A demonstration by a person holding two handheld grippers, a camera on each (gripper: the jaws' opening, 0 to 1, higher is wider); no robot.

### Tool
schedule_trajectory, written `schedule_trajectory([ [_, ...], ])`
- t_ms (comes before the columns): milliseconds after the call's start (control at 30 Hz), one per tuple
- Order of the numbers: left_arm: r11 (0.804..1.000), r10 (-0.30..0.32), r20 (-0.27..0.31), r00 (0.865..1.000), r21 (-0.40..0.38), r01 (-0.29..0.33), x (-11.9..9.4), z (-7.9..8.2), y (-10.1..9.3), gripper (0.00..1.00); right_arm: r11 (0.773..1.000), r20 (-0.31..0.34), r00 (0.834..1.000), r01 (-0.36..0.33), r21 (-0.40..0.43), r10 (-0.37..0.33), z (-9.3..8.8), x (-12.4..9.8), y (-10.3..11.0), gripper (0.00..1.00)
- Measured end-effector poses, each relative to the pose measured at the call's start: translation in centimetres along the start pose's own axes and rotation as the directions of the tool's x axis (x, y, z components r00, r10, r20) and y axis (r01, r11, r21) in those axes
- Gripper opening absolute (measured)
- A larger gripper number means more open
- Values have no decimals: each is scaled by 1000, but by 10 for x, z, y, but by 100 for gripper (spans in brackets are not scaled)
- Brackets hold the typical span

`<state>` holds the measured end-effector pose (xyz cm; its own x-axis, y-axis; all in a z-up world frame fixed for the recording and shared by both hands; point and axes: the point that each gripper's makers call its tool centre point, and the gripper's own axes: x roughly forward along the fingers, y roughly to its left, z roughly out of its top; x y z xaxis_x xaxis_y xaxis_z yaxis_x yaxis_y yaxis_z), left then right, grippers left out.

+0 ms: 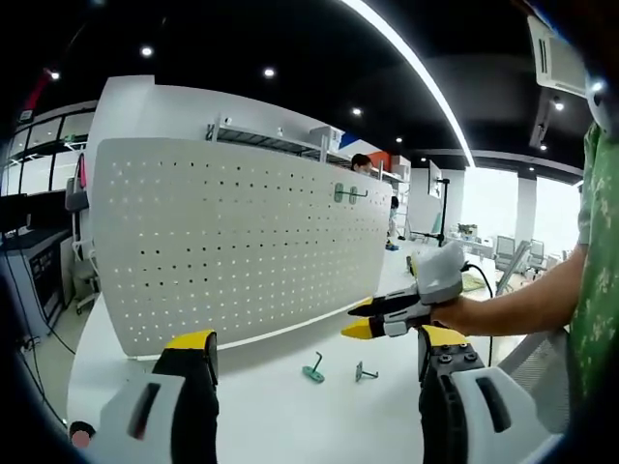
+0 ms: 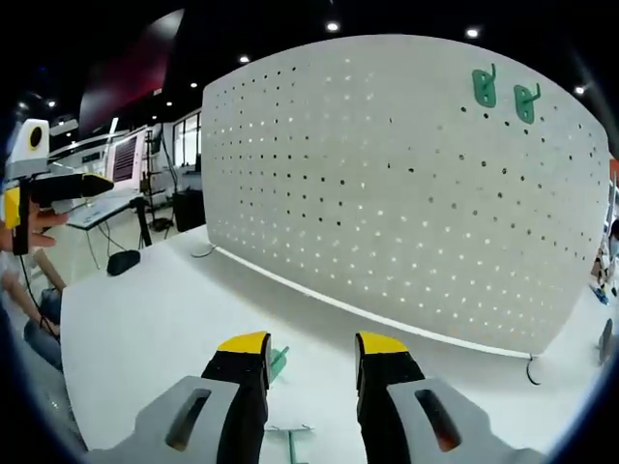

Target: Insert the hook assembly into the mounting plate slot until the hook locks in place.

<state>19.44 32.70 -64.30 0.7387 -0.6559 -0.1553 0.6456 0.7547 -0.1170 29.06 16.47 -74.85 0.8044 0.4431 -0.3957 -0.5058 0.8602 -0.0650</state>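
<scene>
1. The left gripper [image 1: 319, 372] stands with its jaws wide apart and nothing between them; the right gripper [image 2: 311, 362] likewise gapes empty, its yellow tips low over the white table [image 2: 145, 329].
2. Two loose green hooks [image 1: 314, 370] lie on the table ahead of the left gripper's jaws, between them and nearer the right-hand jaw, a second one [image 1: 365, 372] just beside the first; in the right gripper view one green hook [image 2: 278, 362] lies just beside the left jaw's tip and another [image 2: 290, 440] rests between the jaws, close in.
3. I judge these hooks light, stiff and small, each a flat backing with a thin prong; smooth plastic or coated metal may slip in the jaws, so the flat plate looks the best place to pinch, leaving the prong and rear tabs free for the slot.
4. The mounting plate is the white pegboard [image 1: 242, 242], upright beyond both grippers; two mounted hooks [image 2: 503, 95] already hang near its upper corner, well apart from the tips.
5. In the left gripper view the right gripper [image 1: 392, 317] reaches in from the right, held by a hand [image 1: 459, 311], above the loose hooks; it could crowd a reach toward them.
6. A dark curved hook [image 2: 530, 372] lies at the board's foot, far right of the jaws; a person sits off to the left.
</scene>
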Motion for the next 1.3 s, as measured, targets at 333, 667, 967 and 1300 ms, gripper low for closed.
schedule_trajectory([
  [333, 1000, 5, 2, 1000, 0, -5, -2, -1, 3, 87, 999, -38, 999, -32, -4, 32, -8, 11, 8, 29],
  [667, 1000, 9, 3, 1000, -4, -9, -2, -1, 7, 87, 997, -88, 993, -72, 17, 74, -18, 21, 17, 23],
  [967, 1000, 13, 0, 1000, -8, -13, -2, -3, 10, 87, 994, -134, 985, -102, 37, 106, -27, 32, 22, 17],
  [1300, 1000, 15, -2, 1000, -13, -15, -1, -4, 12, 86, 988, -183, 972, -135, 73, 147, -35, 42, 27, 17],
])
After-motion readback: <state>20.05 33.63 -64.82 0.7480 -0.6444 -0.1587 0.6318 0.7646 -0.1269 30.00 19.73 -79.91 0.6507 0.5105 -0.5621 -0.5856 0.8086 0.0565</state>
